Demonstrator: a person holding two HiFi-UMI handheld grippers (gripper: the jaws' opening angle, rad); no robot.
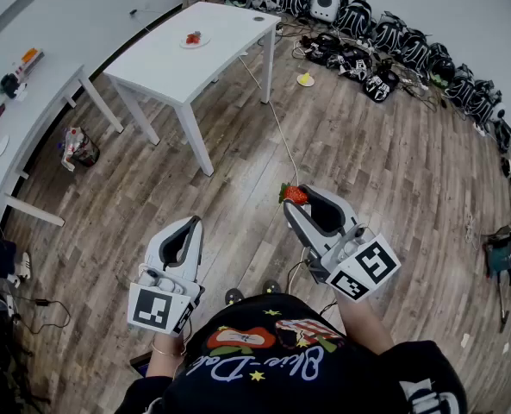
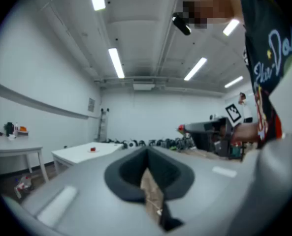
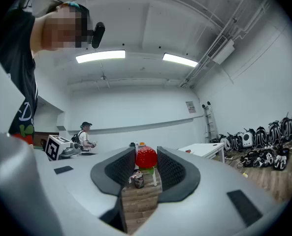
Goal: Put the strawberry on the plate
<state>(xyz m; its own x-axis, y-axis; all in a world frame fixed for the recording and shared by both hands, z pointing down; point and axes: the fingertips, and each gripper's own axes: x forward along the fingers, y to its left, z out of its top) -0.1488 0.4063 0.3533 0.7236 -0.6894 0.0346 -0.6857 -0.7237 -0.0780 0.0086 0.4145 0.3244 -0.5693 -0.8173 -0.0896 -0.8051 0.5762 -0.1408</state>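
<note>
A red strawberry (image 1: 294, 194) with green leaves sits between the fingertips of my right gripper (image 1: 296, 200), held in the air over the wooden floor. In the right gripper view the strawberry (image 3: 146, 158) is pinched between the two ribbed pads of the right gripper (image 3: 146, 162). My left gripper (image 1: 192, 224) hangs beside it at the left, shut and holding nothing. In the left gripper view its dark pads meet with nothing between them. A small white plate (image 1: 203, 43) with something red on it lies on the far white table (image 1: 173, 63).
A second white table (image 1: 31, 102) with small items stands at the far left, a bag (image 1: 80, 147) on the floor beside it. Black-and-white backpacks (image 1: 384, 37) line the far wall. A cable (image 1: 281, 136) runs across the floor. Another person (image 3: 86, 135) stands far off.
</note>
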